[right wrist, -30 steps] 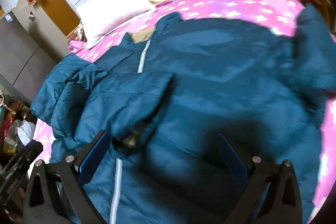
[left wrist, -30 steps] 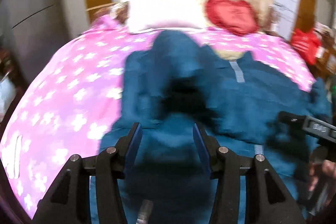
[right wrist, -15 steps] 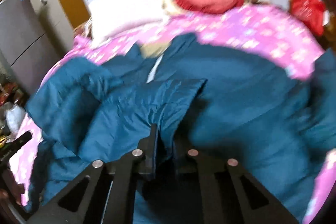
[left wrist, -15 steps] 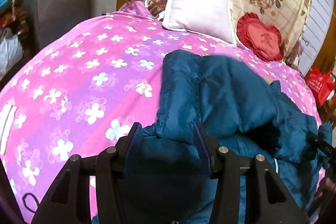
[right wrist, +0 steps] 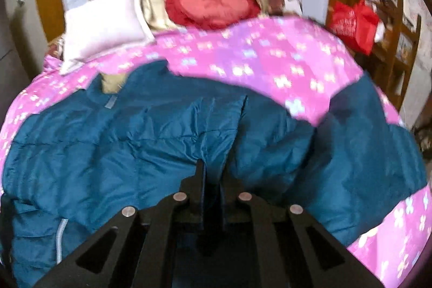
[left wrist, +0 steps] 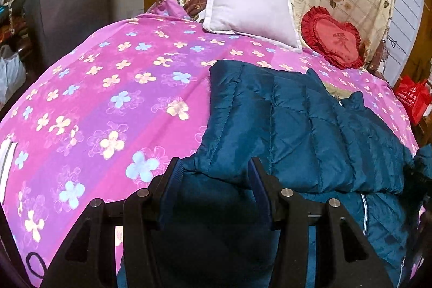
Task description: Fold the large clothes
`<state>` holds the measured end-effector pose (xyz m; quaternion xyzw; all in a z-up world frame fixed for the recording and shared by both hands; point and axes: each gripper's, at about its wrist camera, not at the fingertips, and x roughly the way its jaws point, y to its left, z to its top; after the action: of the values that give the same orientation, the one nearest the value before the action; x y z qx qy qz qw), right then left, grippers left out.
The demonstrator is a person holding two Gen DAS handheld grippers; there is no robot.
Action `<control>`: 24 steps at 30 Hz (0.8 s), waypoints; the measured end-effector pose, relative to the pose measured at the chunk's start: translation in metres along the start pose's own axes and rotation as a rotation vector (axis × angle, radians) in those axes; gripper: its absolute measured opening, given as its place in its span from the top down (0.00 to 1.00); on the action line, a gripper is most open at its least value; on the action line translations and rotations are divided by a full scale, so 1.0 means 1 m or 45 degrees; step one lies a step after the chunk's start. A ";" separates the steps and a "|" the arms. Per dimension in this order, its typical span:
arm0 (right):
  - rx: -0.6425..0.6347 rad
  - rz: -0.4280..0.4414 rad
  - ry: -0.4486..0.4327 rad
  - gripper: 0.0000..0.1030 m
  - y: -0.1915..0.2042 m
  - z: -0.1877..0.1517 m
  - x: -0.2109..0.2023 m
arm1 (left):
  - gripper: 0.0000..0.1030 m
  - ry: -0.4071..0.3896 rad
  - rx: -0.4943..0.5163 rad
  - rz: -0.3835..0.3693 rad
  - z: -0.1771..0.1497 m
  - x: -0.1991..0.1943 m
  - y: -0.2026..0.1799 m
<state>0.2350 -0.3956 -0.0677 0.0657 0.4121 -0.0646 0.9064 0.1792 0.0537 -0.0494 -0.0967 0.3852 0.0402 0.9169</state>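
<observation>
Teal quilted jacket (left wrist: pixel 310 126) spread on pink floral bedspread (left wrist: pixel 108 99), left gripper (left wrist: pixel 213 174) fingers spread wide around a bunched edge of it, right gripper (right wrist: pixel 213 174) pinched tight on a raised fold, white pillow (left wrist: pixel 251 7) beyond

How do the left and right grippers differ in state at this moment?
The left gripper has its jaws spread wide, with the blue jacket bunched loosely between them; the right gripper has its jaws nearly together, pinching a fold of that jacket. Both sit over the pink floral bedspread.
</observation>
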 end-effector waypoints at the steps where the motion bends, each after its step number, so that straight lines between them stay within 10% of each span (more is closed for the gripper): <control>1: 0.012 0.003 0.033 0.92 -0.003 -0.002 0.009 | 0.73 0.000 0.000 -0.002 0.000 0.000 0.000; 10: 0.081 0.027 -0.051 0.50 -0.023 0.006 -0.034 | 0.73 0.008 0.026 -0.059 0.022 -0.004 -0.016; 24: -0.023 0.127 0.047 0.49 0.018 0.004 0.040 | 0.72 0.109 0.078 0.017 0.020 0.054 -0.021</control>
<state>0.2673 -0.3817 -0.0939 0.0792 0.4257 -0.0144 0.9013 0.2341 0.0367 -0.0716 -0.0679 0.4257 0.0302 0.9018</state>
